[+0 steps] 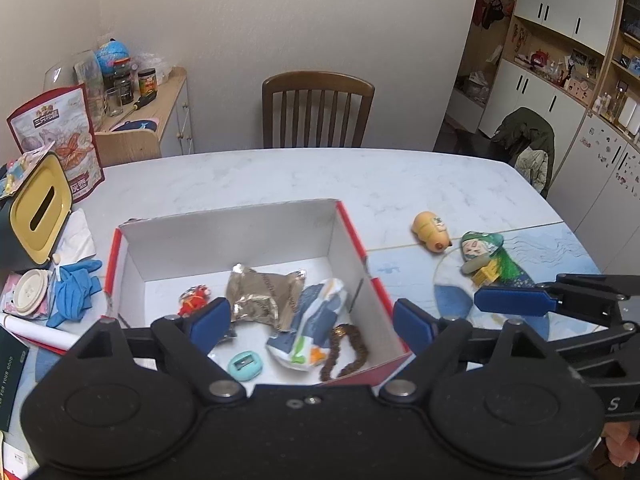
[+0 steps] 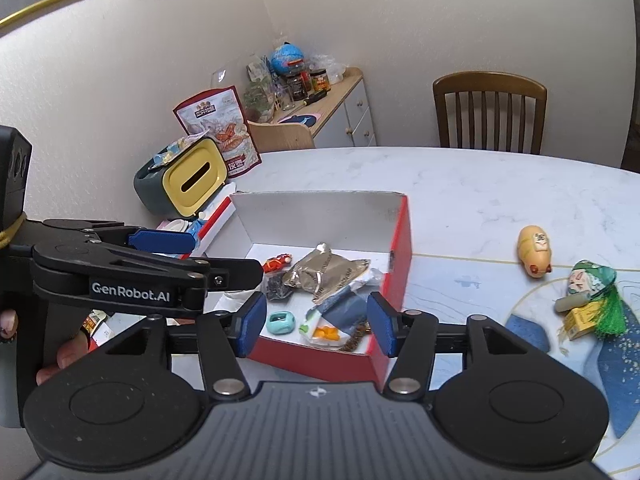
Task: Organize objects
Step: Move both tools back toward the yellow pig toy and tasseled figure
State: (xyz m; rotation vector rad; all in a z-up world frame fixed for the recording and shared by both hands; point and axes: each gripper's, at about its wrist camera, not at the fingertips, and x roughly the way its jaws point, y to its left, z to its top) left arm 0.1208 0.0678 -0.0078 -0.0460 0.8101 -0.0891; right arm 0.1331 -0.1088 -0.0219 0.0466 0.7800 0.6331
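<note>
A red box with white inside (image 1: 240, 232) (image 2: 400, 248) stands on the table. In it lie a silver foil packet (image 1: 260, 292) (image 2: 328, 268), a blue-white packet (image 1: 312, 328), a small red toy (image 1: 194, 298) (image 2: 276, 263), a teal sharpener (image 1: 245, 365) (image 2: 281, 322) and brown beads (image 1: 348, 348). A yellow toy (image 1: 432, 232) (image 2: 534, 252) and a green-haired doll (image 1: 488, 260) (image 2: 588, 300) lie on the table right of the box. My left gripper (image 1: 310, 318) is open and empty over the box. My right gripper (image 2: 314, 322) is open and empty at the box's near edge.
A yellow-lidded tissue holder (image 1: 38, 208) (image 2: 192, 176), a snack bag (image 1: 64, 136), blue gloves (image 1: 74, 288) and a cup lid (image 1: 30, 292) crowd the table's left. A wooden chair (image 1: 318, 108) (image 2: 490, 108) stands behind the table. A side cabinet with jars (image 1: 136, 92) is at back left.
</note>
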